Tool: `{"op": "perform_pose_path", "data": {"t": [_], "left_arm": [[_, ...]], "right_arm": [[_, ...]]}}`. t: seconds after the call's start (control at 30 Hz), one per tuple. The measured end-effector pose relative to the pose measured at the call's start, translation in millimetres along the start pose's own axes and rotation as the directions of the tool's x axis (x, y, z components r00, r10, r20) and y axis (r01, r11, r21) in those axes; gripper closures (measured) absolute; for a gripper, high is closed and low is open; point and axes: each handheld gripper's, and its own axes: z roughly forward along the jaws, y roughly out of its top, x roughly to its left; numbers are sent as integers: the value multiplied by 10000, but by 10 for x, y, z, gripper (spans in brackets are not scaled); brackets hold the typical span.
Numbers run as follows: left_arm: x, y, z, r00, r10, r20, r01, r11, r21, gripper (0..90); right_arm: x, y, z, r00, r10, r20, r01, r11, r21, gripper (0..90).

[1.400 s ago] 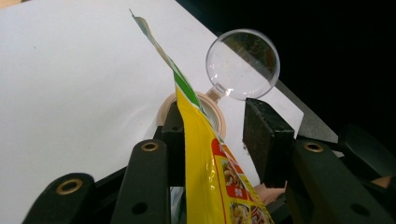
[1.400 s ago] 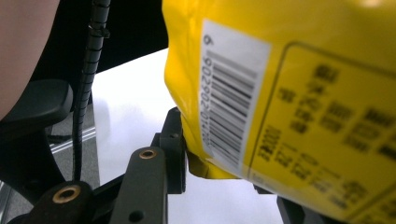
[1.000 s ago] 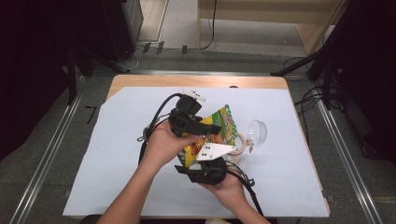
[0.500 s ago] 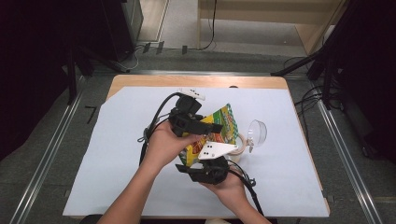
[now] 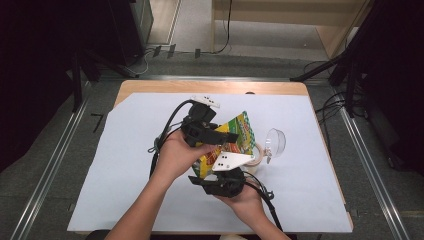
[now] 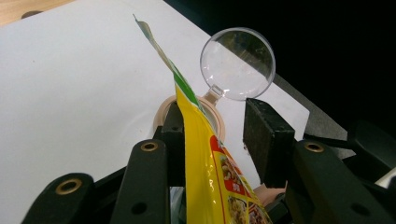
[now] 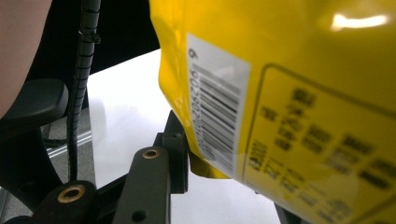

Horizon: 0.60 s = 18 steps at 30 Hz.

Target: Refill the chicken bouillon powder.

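While nothing has shifted this past second, your right gripper [image 5: 215, 172] clamps the snack pouch [image 5: 235, 137] above the worktop's [image 5: 125, 150] middle and your left gripper [image 6: 218, 133] straddles its top unclenched, so no tear has begun.

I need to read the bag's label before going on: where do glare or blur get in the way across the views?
Right gripper view: the yellow snack bag sits very close, its barcode and printed text soft and unreadable, with a bright glare spot at top right. Left gripper view: sharp on the clear scoop, the bag seen edge-on. High view: evenly lit, the bag's print too small to read.
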Motion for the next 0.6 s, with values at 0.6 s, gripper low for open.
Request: {"op": "perform_pose_path", "data": {"t": [0.6], "left_arm": [[-3, -1, 10, 10000, 63, 7, -63, 10000, 20, 624]], "right_arm": [[1, -13, 10, 10000, 50, -19, -50, 10000, -29, 673]]}}
